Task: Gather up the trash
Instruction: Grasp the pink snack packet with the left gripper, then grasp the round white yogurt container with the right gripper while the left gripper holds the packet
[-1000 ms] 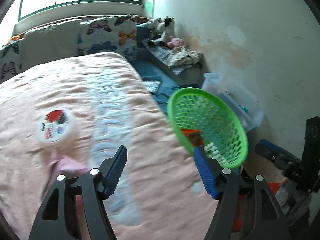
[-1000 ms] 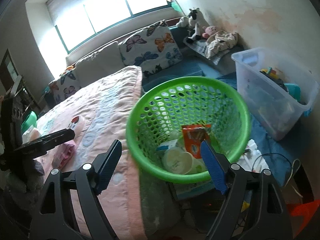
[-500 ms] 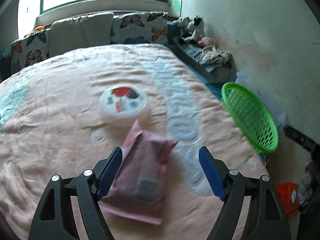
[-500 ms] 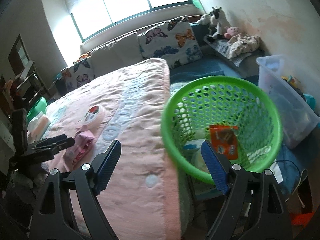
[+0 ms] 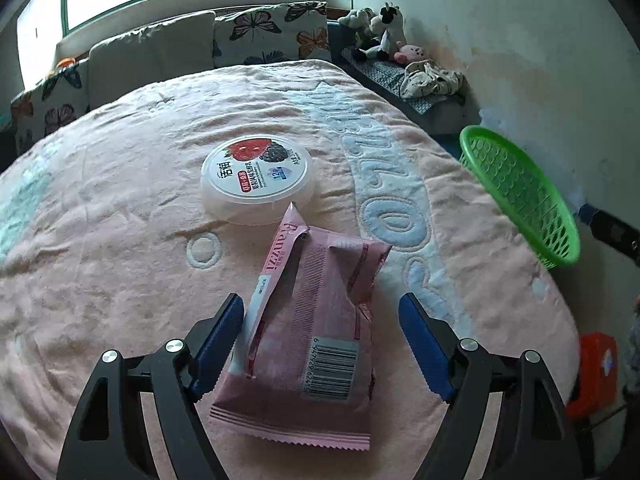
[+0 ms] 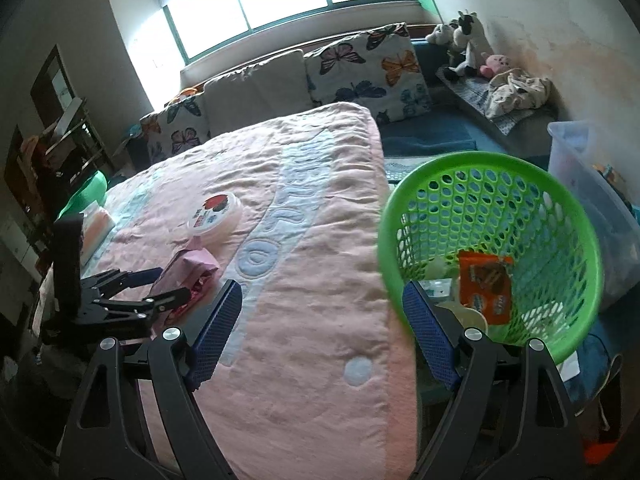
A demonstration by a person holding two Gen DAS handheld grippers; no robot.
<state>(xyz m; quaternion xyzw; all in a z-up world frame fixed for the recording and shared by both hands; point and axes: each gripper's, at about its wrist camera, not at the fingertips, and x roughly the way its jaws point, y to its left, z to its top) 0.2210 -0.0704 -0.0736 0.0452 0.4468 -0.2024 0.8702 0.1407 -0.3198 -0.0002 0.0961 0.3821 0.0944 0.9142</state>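
A pink snack wrapper (image 5: 312,332) lies on the pink bedspread (image 5: 120,240), between the open fingers of my left gripper (image 5: 320,344). A round white lidded cup with a berry label (image 5: 256,178) sits just beyond it. A green plastic basket (image 6: 492,248) at the bed's right edge holds an orange wrapper (image 6: 486,284) and other trash. My right gripper (image 6: 320,328) is open and empty, near the bed's edge beside the basket. The right wrist view shows the left gripper (image 6: 160,288) around the pink wrapper (image 6: 192,268), with the cup (image 6: 214,210) behind.
Butterfly pillows (image 5: 272,36) line the head of the bed. Stuffed toys (image 5: 380,28) sit on a bench by the wall. A clear storage bin (image 6: 592,196) stands behind the basket. An orange object (image 5: 592,368) lies on the floor right of the bed.
My left gripper swung left from the basket and closed in over the pink wrapper, which now lies between its fingers. My right gripper shifted left, so the basket moved to the right of its view.
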